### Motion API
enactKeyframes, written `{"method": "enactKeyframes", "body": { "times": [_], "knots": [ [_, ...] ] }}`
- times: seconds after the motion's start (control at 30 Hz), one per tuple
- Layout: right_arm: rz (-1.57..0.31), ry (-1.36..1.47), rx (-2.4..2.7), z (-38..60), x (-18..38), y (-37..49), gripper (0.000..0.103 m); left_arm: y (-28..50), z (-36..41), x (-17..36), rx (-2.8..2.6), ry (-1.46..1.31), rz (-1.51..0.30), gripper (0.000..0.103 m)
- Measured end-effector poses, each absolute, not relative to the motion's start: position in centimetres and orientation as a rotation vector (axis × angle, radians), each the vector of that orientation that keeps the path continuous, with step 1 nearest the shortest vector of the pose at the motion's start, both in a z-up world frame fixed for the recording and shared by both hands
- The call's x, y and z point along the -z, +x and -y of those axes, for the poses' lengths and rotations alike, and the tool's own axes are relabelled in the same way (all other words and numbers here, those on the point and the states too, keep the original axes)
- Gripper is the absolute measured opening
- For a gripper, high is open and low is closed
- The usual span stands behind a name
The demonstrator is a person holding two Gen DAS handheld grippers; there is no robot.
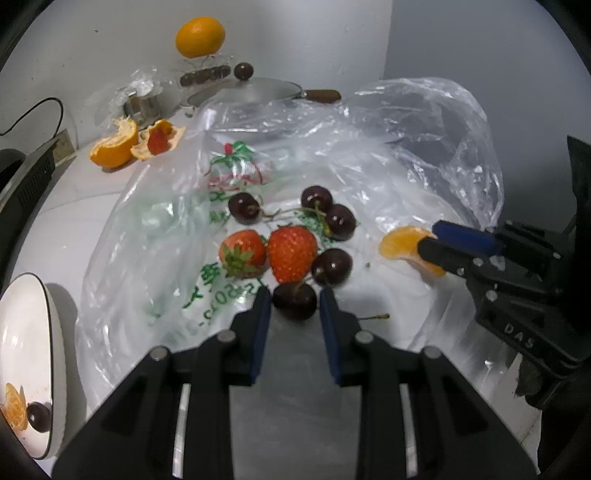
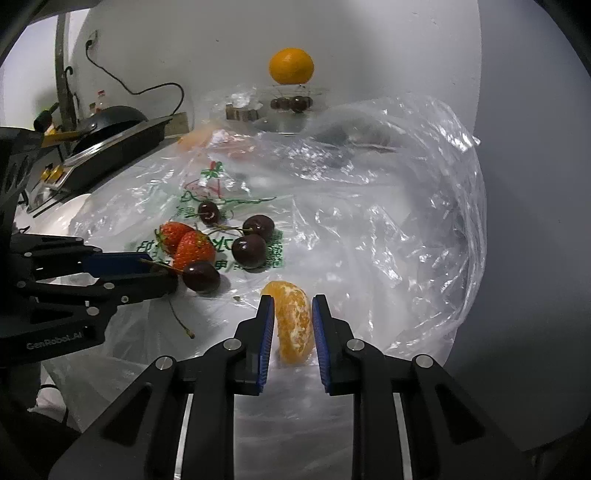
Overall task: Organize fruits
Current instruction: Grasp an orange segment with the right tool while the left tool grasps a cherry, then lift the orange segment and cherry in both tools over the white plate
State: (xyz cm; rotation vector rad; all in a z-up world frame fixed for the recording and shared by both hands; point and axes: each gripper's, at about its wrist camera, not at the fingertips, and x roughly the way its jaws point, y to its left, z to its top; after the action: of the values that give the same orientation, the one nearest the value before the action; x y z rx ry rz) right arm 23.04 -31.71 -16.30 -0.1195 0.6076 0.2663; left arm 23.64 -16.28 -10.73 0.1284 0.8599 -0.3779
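Two strawberries and several dark cherries lie on a clear plastic bag. My left gripper is open, its fingers on either side of the nearest cherry, close to it. My right gripper is open, its fingers on either side of a peeled orange segment piece, and I cannot tell whether they touch it. That piece also shows in the left wrist view. A white plate at the left holds an orange piece and a cherry.
A whole orange sits on a wire stand at the back with dark fruits below it. Orange peel lies at the back left, near a pan lid. A black appliance stands at the left.
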Motion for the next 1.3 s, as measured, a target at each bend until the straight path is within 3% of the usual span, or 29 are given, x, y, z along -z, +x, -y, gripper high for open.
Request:
{"method": "enactKeyframes", "body": {
  "times": [0.27, 0.37, 0.5, 0.6, 0.67, 0.8, 1.3],
  "knots": [
    [-0.632, -0.133, -0.257, 31.5, 16.7, 23.3, 0.024, 24.3, 16.6, 11.1, 0.377, 0.136, -0.875, 0.029],
    [-0.655, -0.14, -0.272, 31.2, 17.0, 23.7, 0.033, 24.6, 16.7, 11.5, 0.373, 0.141, -0.887, 0.032],
    [-0.663, -0.148, -0.284, 30.7, 17.3, 24.0, 0.035, 24.7, 16.8, 11.9, 0.377, 0.142, -0.894, 0.034],
    [-0.666, -0.144, -0.288, 30.8, 17.3, 24.0, 0.035, 24.9, 16.8, 12.0, 0.384, 0.134, -0.895, 0.034],
    [-0.658, -0.147, -0.279, 30.8, 17.3, 24.0, 0.025, 24.9, 16.7, 12.1, 0.389, 0.132, -0.895, 0.033],
    [-0.647, -0.133, -0.268, 31.1, 17.2, 23.9, 0.024, 24.7, 16.9, 12.1, 0.403, 0.142, -0.891, 0.028],
    [-0.596, -0.139, -0.267, 30.8, 15.6, 21.9, 0.023, 22.6, 16.5, 10.2, 0.415, 0.148, -0.847, 0.028]
  ]
}}
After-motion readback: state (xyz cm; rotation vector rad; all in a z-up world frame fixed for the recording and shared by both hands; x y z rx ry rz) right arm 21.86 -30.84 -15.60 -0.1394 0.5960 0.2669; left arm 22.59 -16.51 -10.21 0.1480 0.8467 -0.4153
